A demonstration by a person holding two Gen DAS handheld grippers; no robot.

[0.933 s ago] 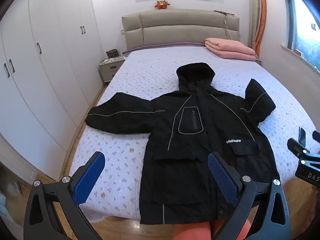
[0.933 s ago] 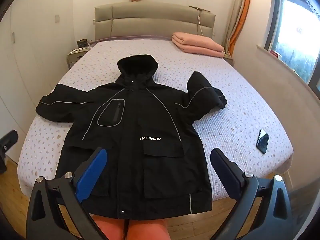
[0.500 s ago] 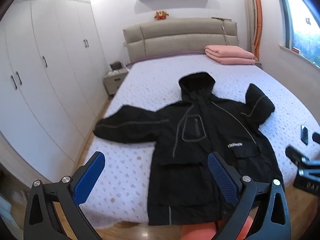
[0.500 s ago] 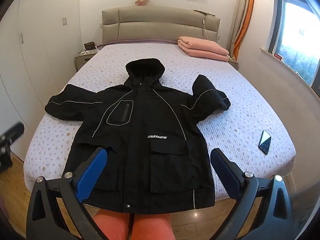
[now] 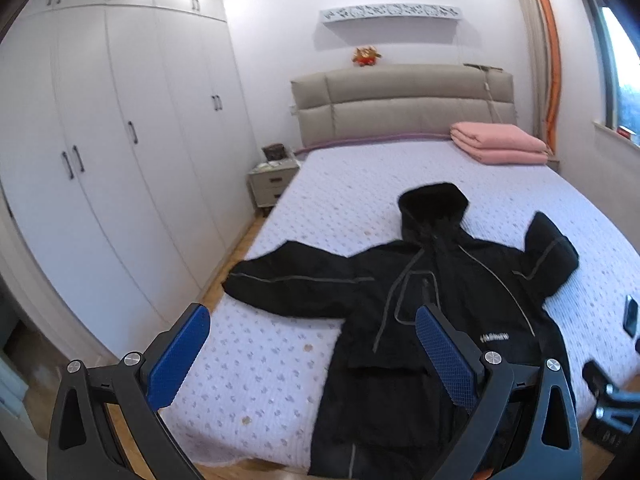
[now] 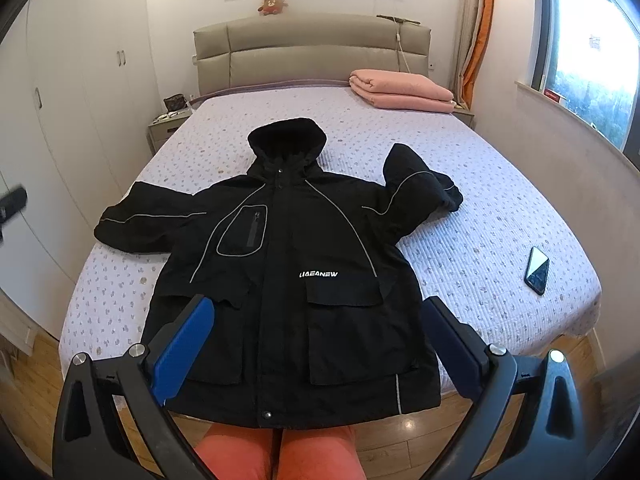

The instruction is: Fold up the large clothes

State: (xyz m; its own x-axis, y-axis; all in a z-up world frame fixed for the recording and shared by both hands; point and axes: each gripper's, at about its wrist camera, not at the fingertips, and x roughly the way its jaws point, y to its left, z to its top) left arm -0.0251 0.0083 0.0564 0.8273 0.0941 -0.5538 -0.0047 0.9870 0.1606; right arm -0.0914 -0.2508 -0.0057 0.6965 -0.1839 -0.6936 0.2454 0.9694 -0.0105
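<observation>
A black hooded jacket lies front-up on the bed, hood toward the headboard. Its left sleeve stretches out flat; its right sleeve is bent upward. The hem hangs over the bed's foot edge. My right gripper is open above the hem, holding nothing. My left gripper is open too, held over the bed's left front corner, empty. The right gripper's tip shows at the left wrist view's right edge.
The bed has a lilac dotted cover. A phone lies on its right side; a folded pink blanket sits by the headboard. White wardrobes and a nightstand stand left. A person's legs in orange are at the foot.
Both grippers have tilted upward and drawn back a little, so more of the room shows. The left one has swung leftward. The jacket has not moved.
</observation>
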